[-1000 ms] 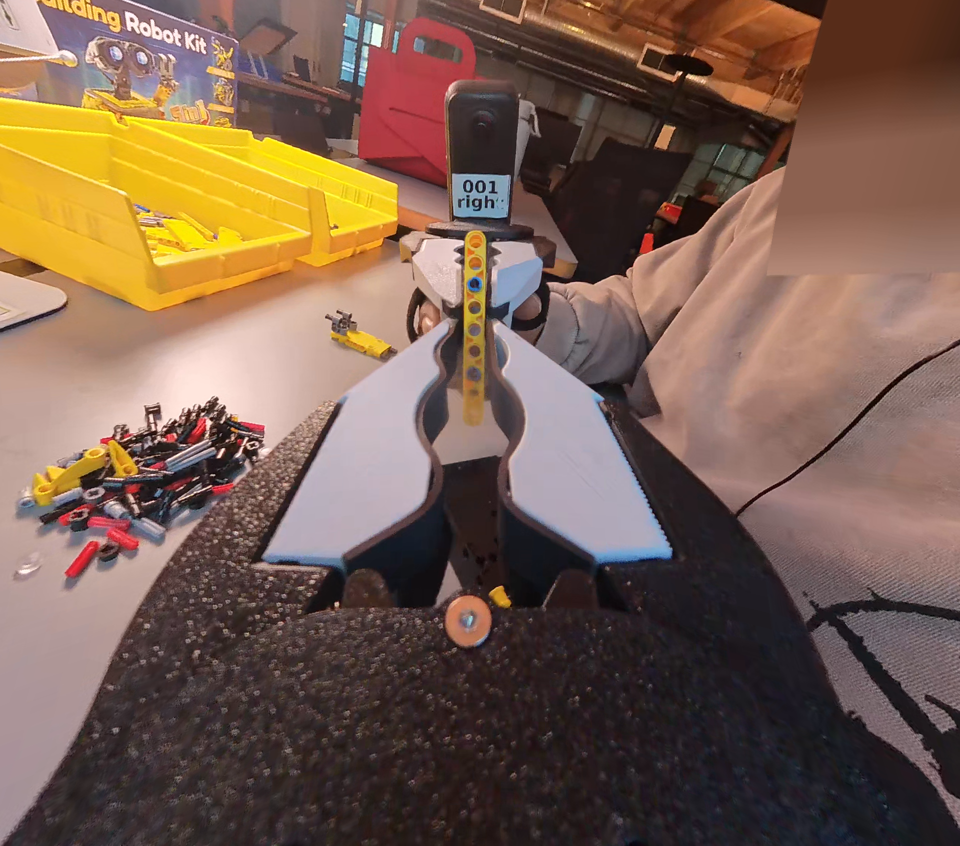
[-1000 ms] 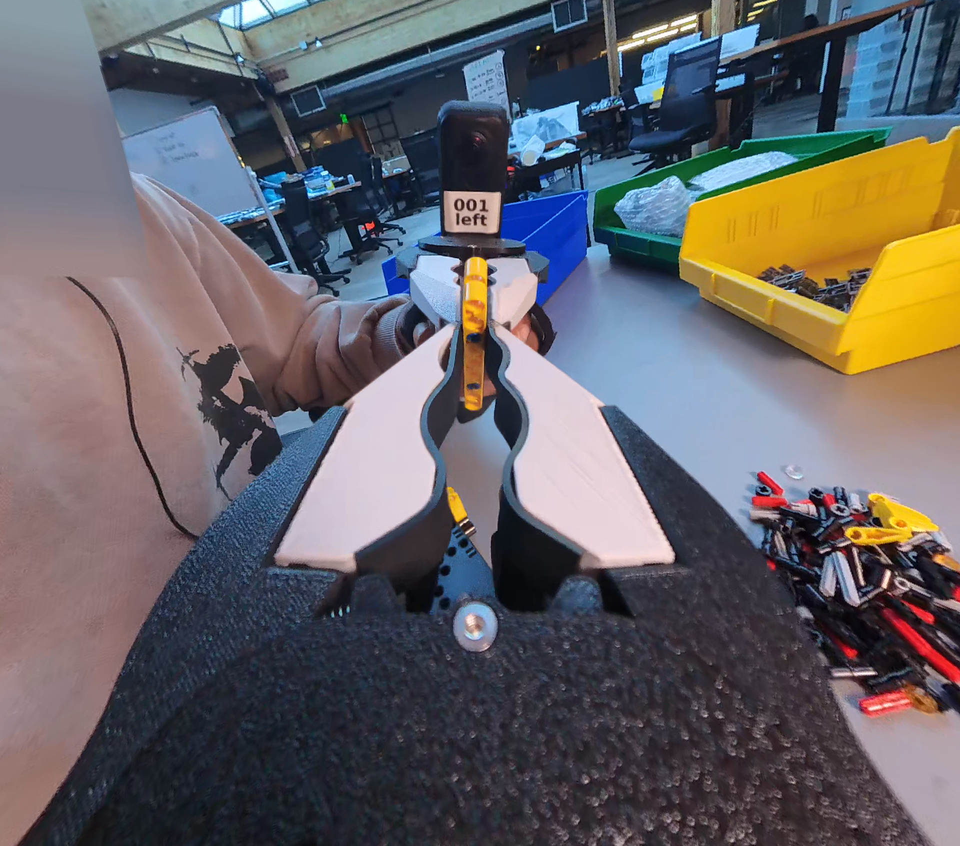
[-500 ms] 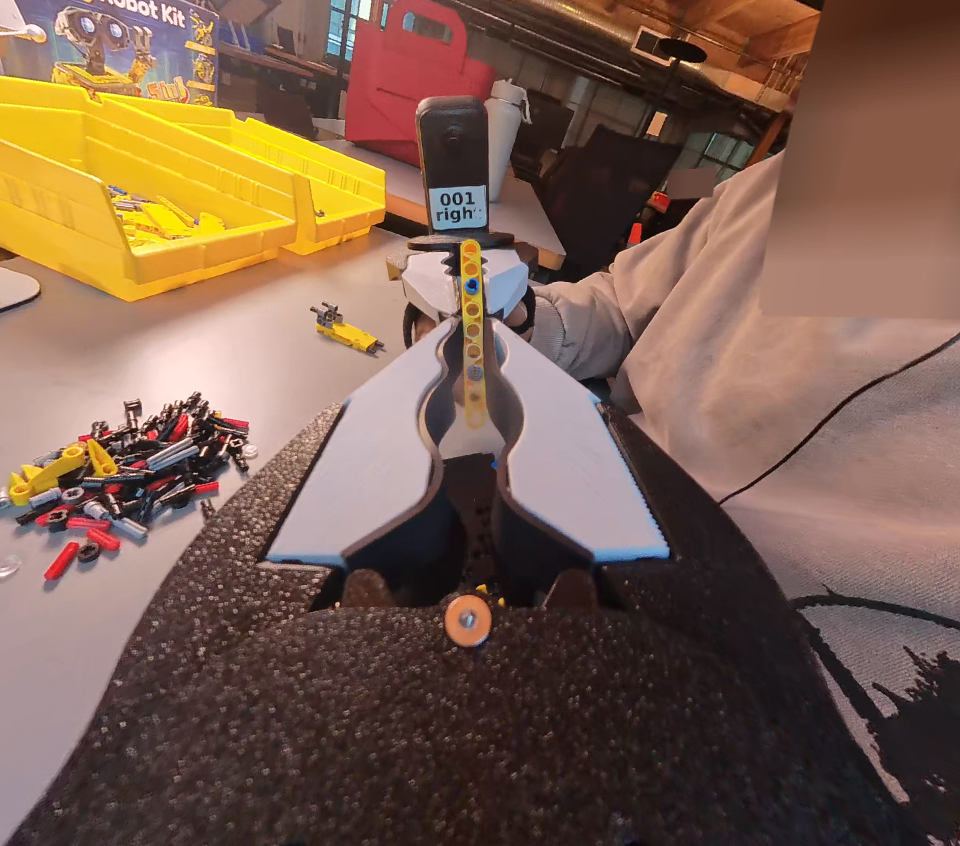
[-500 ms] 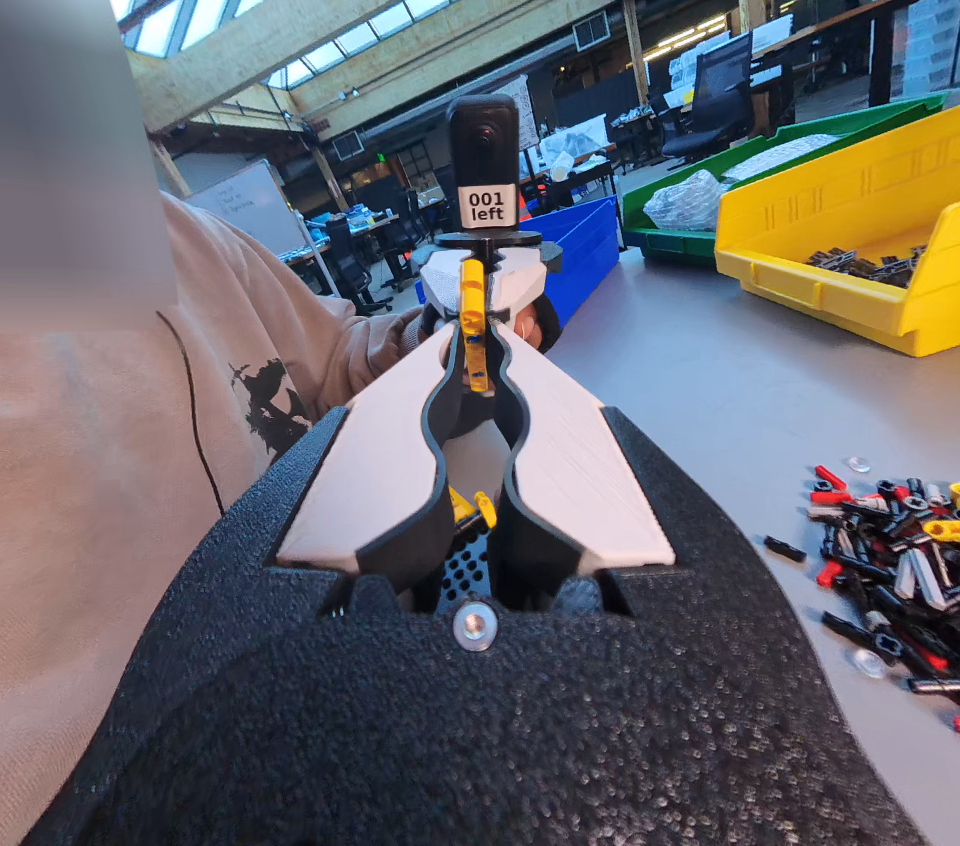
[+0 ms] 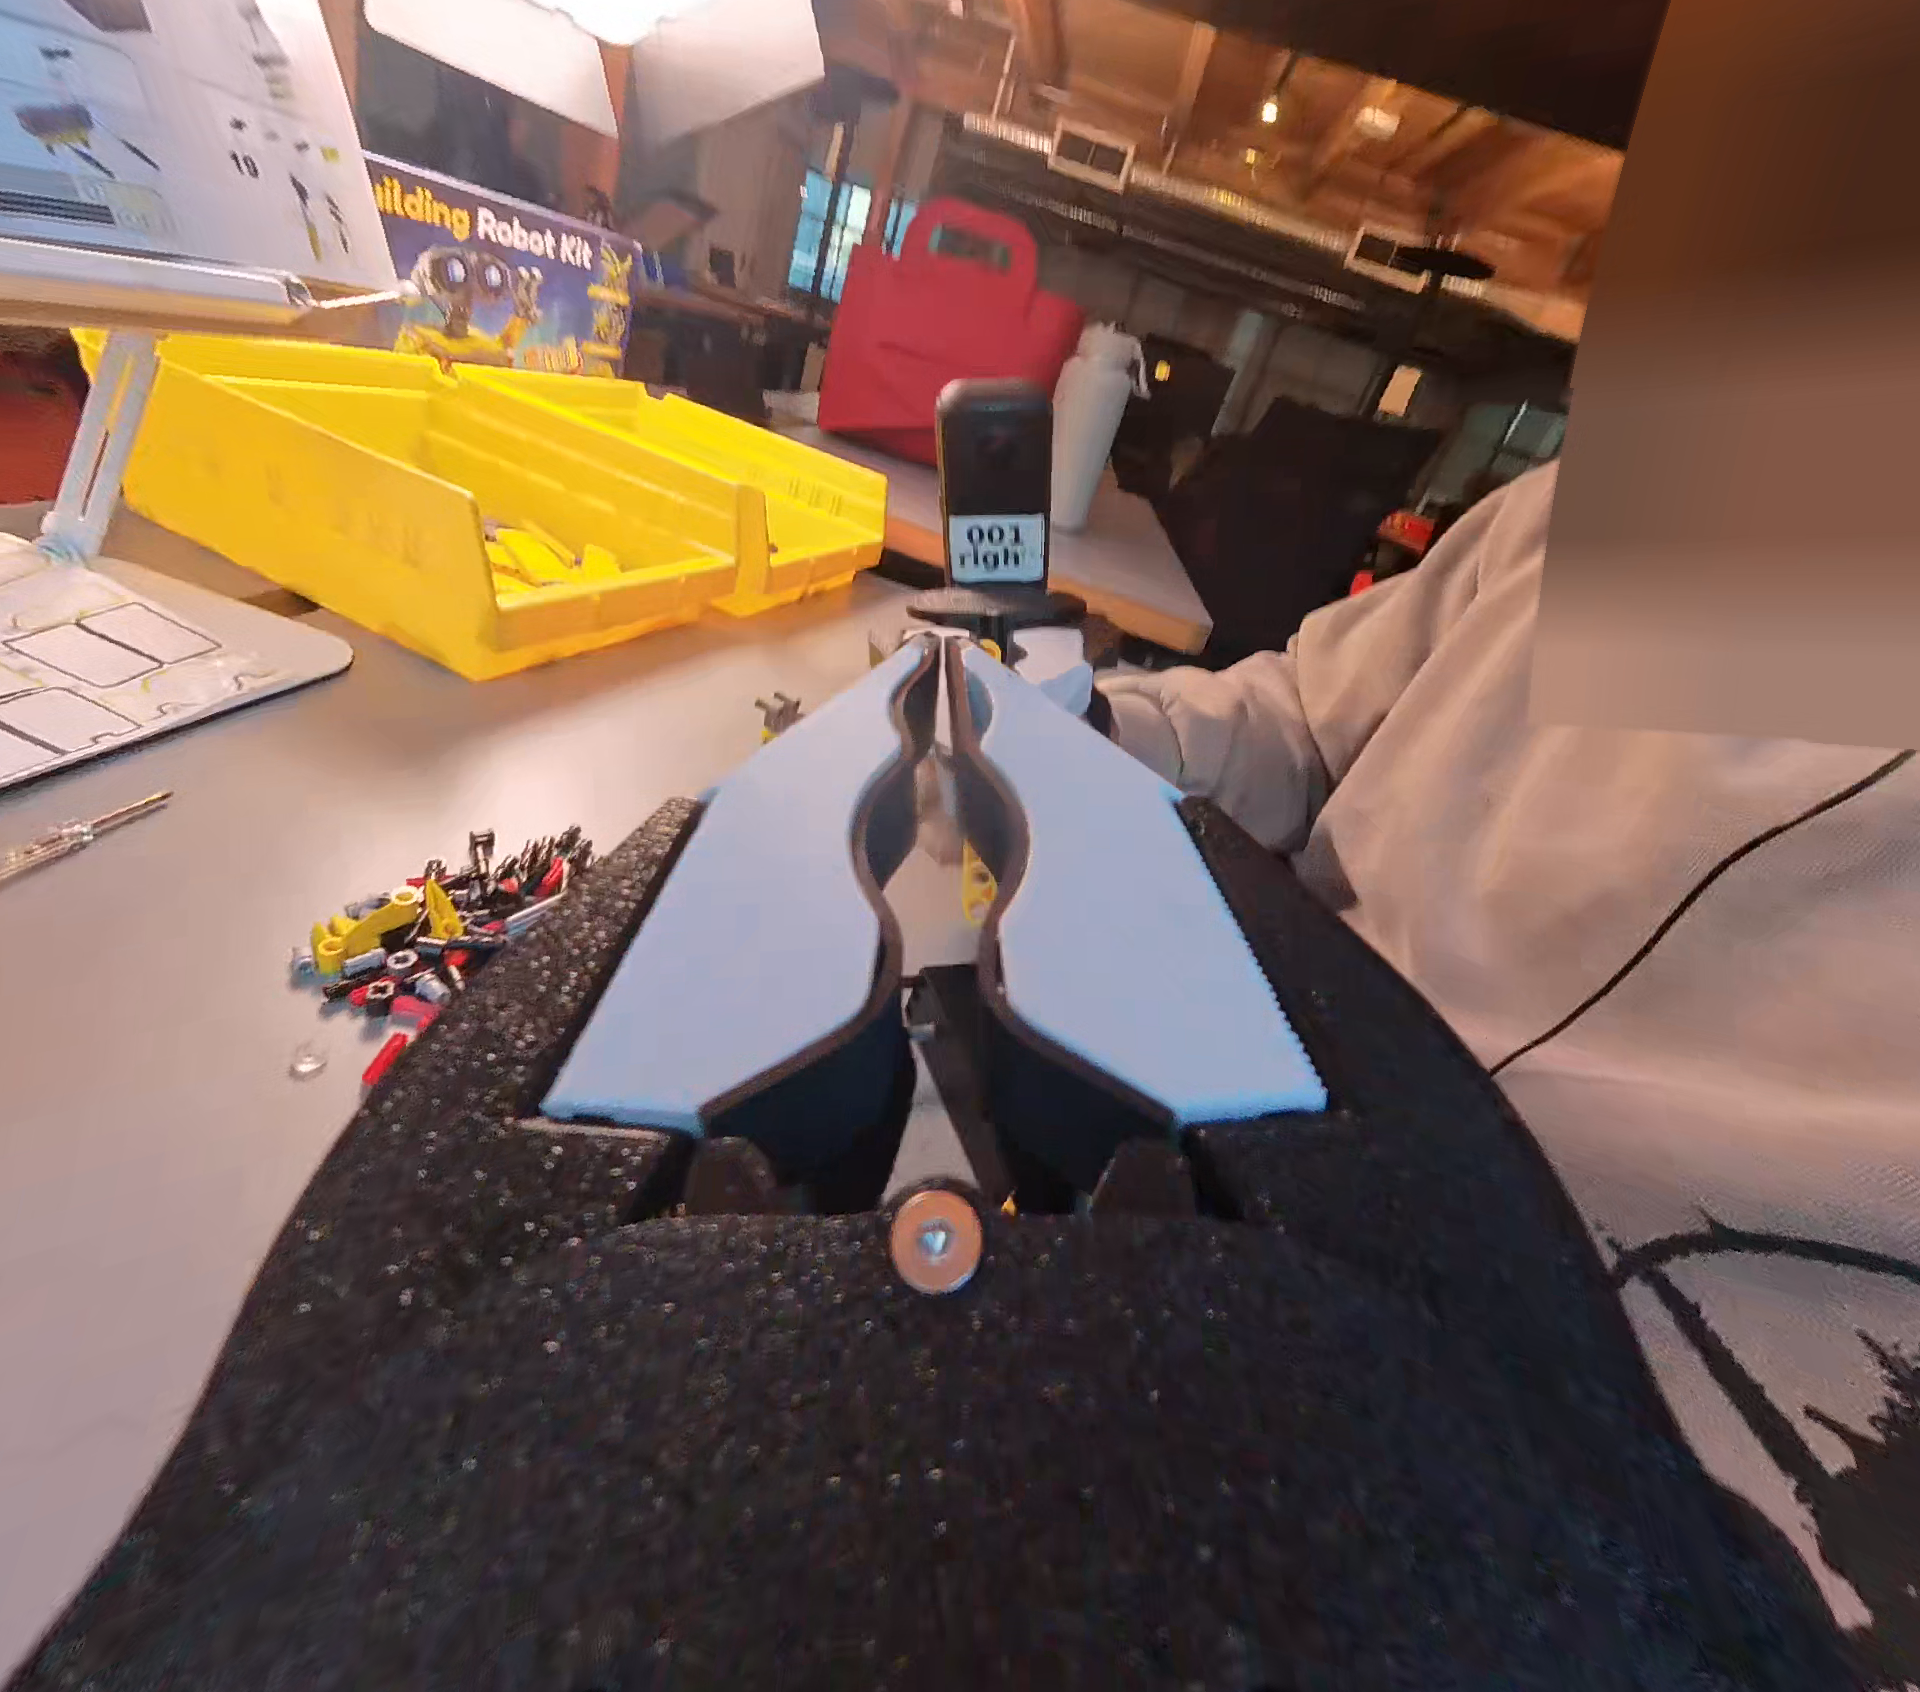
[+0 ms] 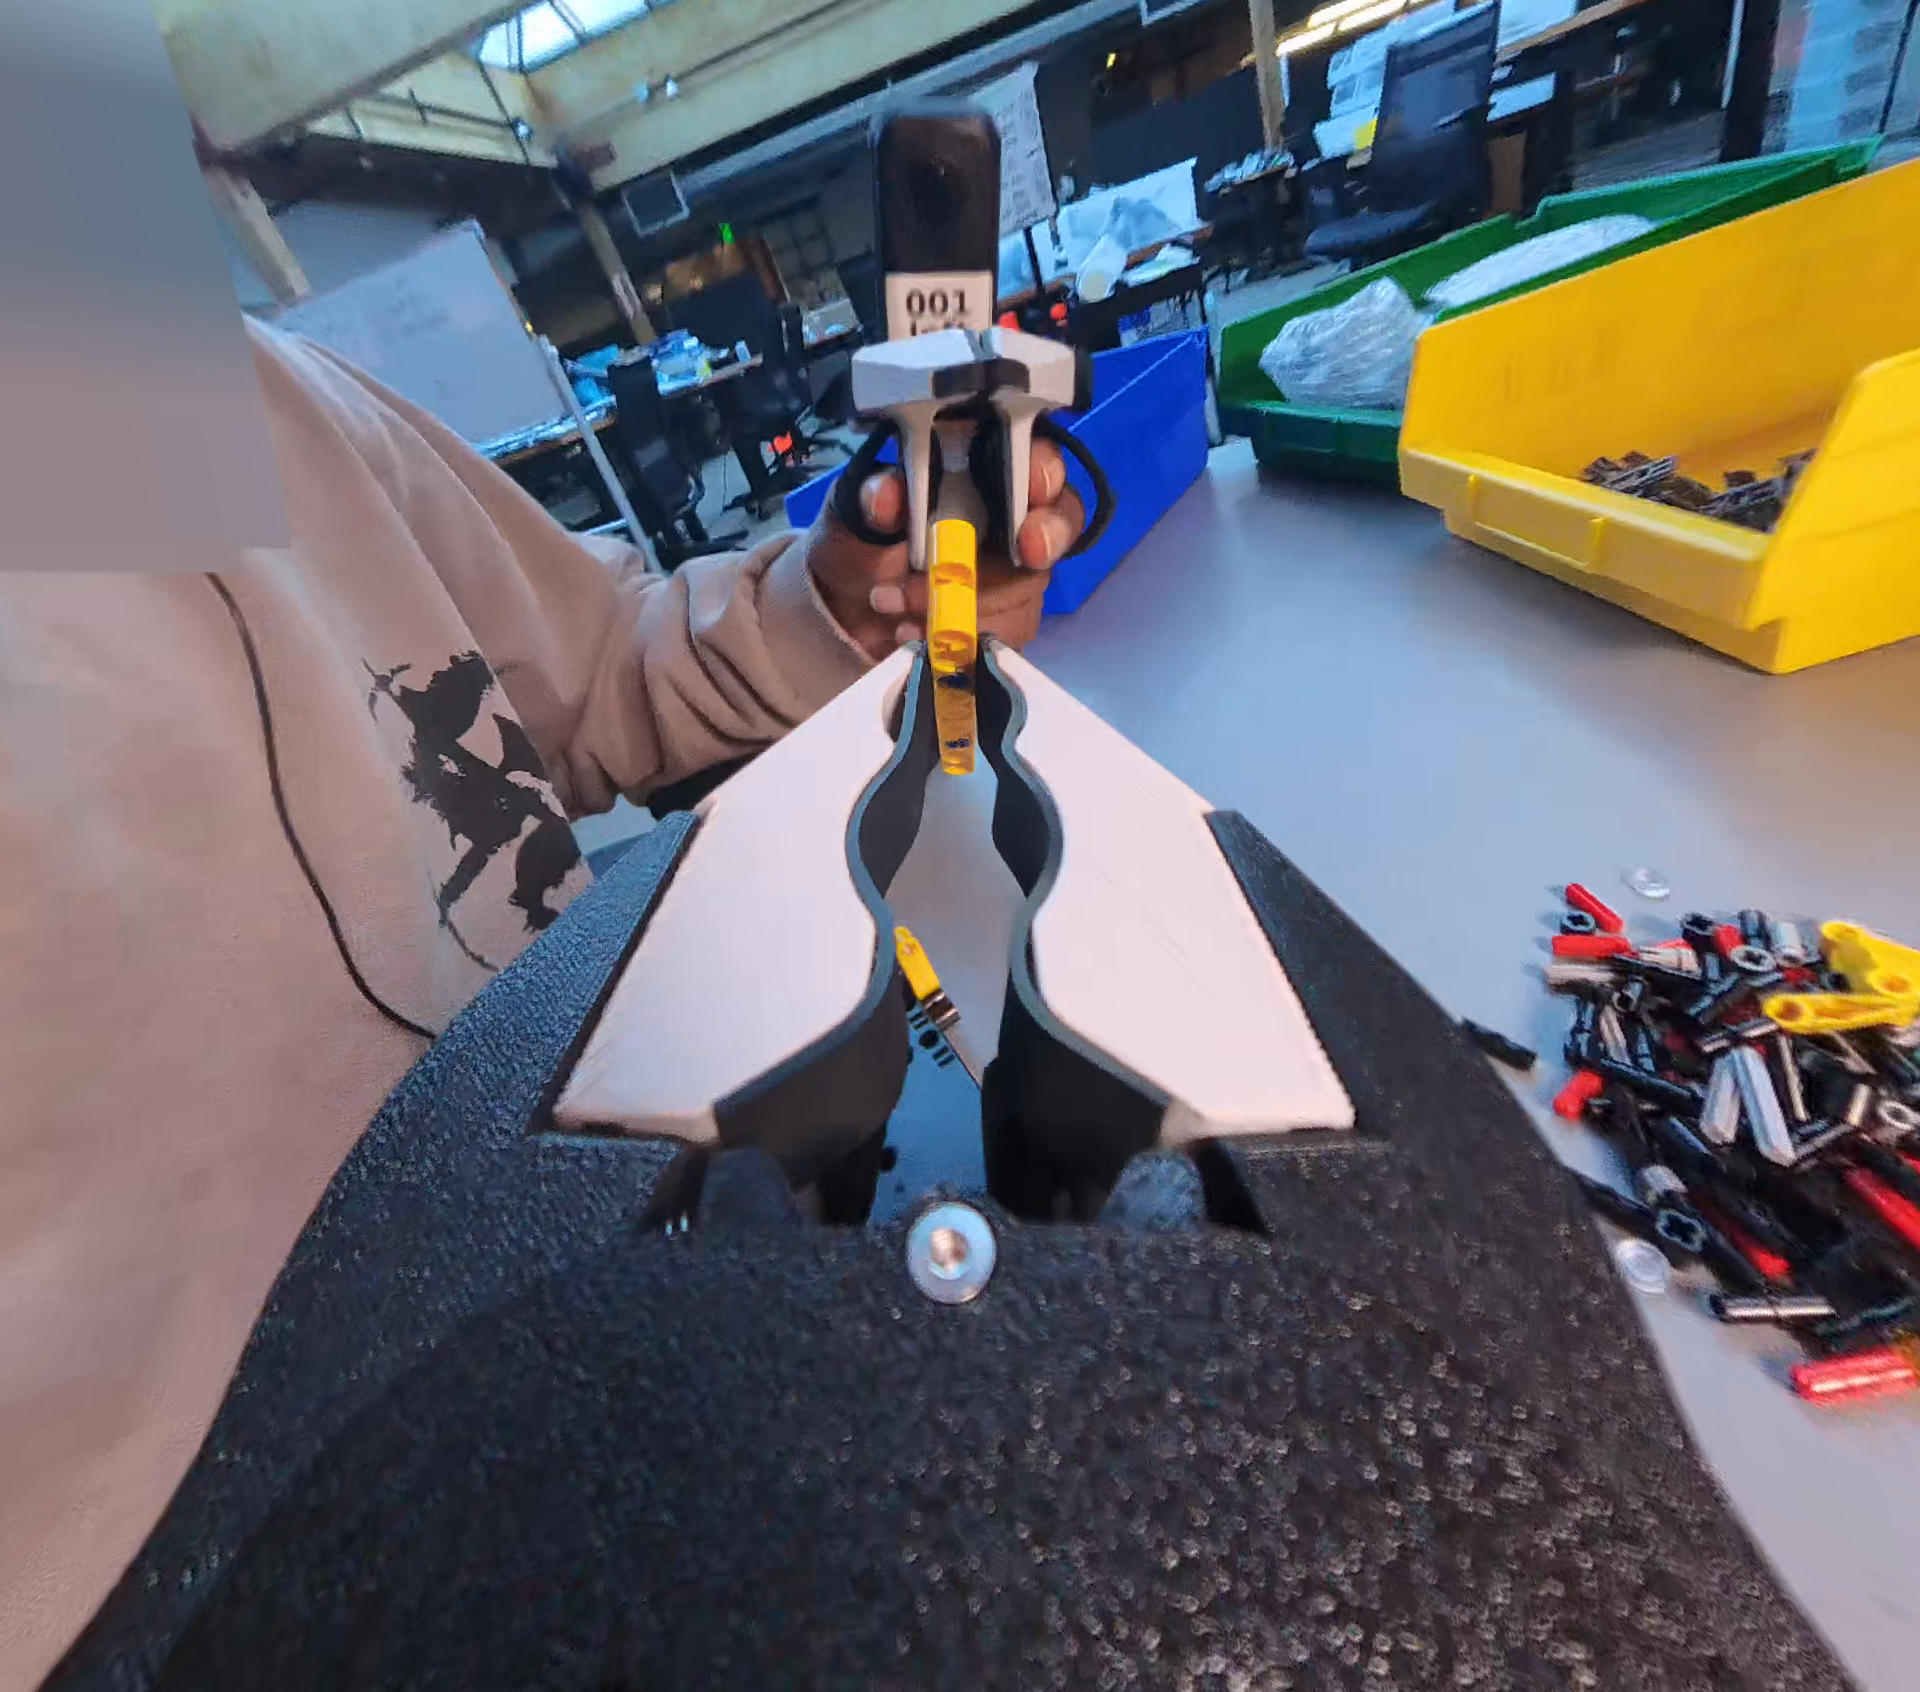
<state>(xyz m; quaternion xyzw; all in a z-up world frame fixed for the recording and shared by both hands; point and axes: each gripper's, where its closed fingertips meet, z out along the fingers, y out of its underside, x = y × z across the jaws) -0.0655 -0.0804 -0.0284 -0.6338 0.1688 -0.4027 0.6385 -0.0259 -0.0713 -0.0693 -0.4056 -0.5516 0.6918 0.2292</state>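
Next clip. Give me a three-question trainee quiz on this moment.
1. What is the right gripper shut on?
2. True or false: the pile of small parts lies inside the yellow bin.
3. In the right wrist view, which bin holds the clear bag: A blue, B green, C yellow?
Key: 1, the yellow beam. 2, false: it lies on the table. 3, B: the green bin.

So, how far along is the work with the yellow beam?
Looks done: a small yellow-black assembly lies on the table. In hand: the left gripper and right gripper both pinch one yellow beam. Left: a pile of loose pins beside them.
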